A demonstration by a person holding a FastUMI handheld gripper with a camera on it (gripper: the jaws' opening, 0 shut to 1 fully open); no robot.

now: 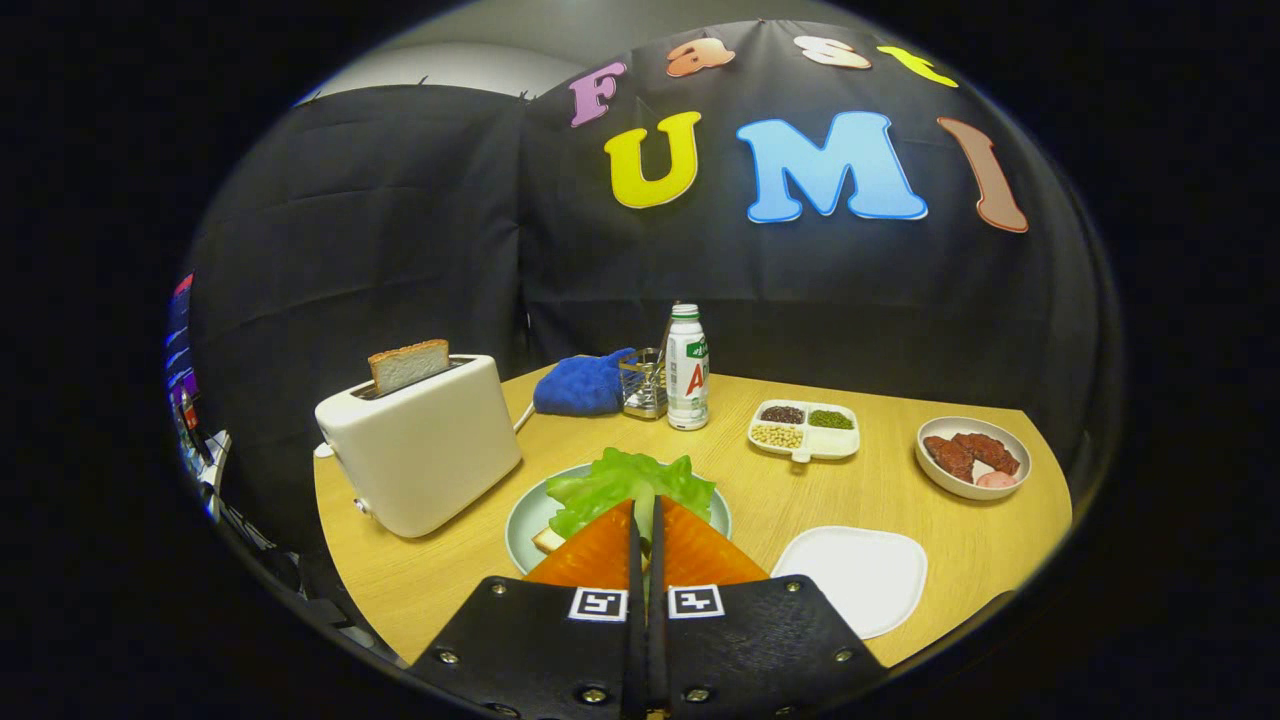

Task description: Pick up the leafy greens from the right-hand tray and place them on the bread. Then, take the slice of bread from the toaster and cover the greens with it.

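Right now my gripper (645, 520) has its 2 fingers almost together, a thin slit between them, clamping on the leafy greens (630, 485) over the bread (547, 540) on the plate (525, 518). Beyond, 1 slice (408, 364) stands in the toaster (420, 445).

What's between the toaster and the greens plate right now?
In the gripper view, bare tabletop separates the toaster from the plate holding the greens. The gripper sits shut over the plate's near side, gripping nothing.
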